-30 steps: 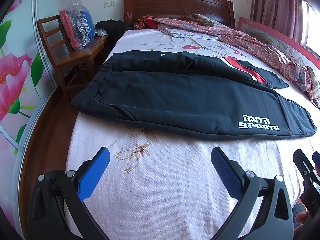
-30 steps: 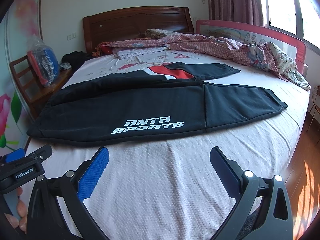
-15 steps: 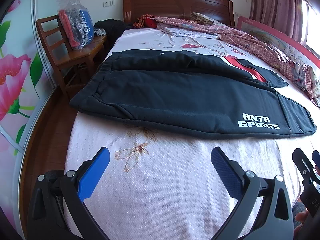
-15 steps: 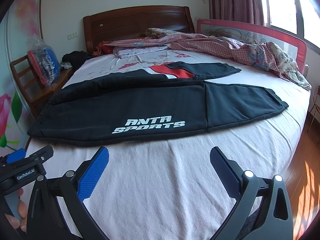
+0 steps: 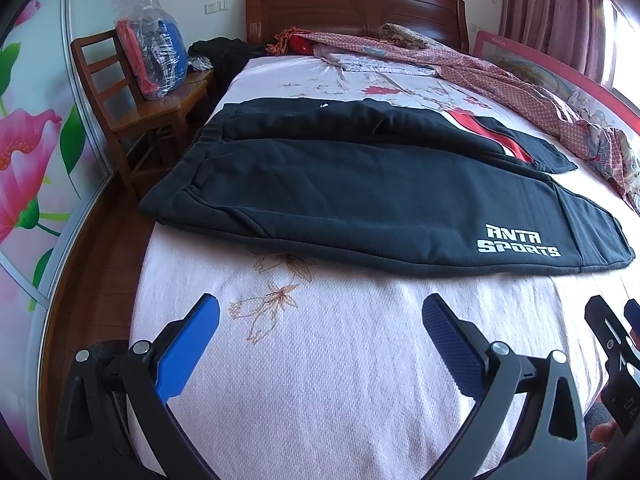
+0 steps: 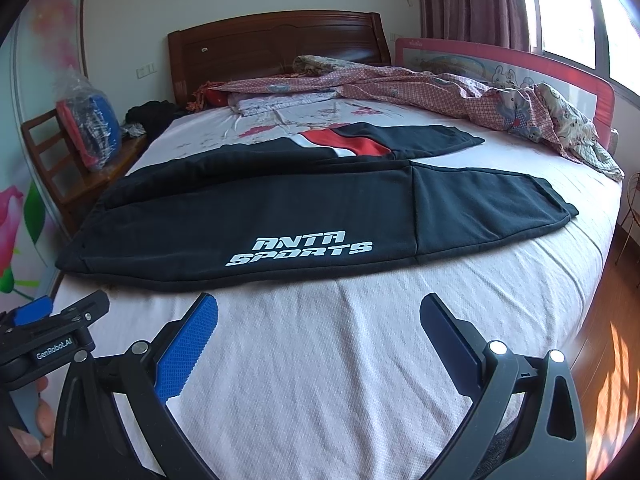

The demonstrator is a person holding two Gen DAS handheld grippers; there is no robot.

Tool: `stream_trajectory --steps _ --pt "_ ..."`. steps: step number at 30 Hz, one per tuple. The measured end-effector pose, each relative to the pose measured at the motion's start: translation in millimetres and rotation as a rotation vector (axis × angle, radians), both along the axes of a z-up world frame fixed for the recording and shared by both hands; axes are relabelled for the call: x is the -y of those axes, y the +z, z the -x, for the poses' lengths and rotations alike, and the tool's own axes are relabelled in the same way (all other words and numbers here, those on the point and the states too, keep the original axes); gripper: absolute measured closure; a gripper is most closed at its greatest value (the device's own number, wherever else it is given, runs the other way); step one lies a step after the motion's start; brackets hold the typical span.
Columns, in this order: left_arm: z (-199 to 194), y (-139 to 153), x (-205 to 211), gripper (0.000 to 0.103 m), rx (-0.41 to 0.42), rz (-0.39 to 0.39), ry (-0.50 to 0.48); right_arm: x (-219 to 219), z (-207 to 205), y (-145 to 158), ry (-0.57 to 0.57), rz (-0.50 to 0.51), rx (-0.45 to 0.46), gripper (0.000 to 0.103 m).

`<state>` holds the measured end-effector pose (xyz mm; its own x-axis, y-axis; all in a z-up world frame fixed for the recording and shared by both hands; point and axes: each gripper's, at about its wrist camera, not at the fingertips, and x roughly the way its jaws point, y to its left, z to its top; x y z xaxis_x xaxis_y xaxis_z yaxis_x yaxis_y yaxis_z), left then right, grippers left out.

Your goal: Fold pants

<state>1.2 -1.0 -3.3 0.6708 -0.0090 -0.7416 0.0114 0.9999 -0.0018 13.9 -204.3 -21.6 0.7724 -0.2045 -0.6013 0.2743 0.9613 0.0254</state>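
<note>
Both tools, left (image 5: 320, 316) and right (image 6: 319, 314), I hold spread wide at lower frame, short of the black fleece pants (image 6: 280, 208), unfolded mid-frame for grabbing.

Bed (image 5: 320, 380), chair (image 5: 132, 92), rumpled quilt (image 6: 460, 92)

Black sweatpants (image 5: 360, 196) with white lettering and a red-white stripe; pale pink bedsheet (image 5: 328, 380), brown flower print; blue gripper pads (image 5: 188, 344).

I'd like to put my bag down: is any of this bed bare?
Yes: the strip of sheet between the black pants and the foot edge, where both open grippers hover. A smaller patch lies between the pants and the folded bedding. The checked quilt crowds the window side.
</note>
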Motion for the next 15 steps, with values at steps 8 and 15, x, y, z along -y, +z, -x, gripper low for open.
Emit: stream_trajectory --steps 8,15 --pt "-3 -5 0 0.002 -0.011 -0.008 0.000 -1 -3 -4 0.003 -0.004 -0.015 0.003" --pt "-11 -13 -2 0.002 -0.048 0.010 0.011 0 -9 -11 0.004 -0.020 -0.044 0.003"
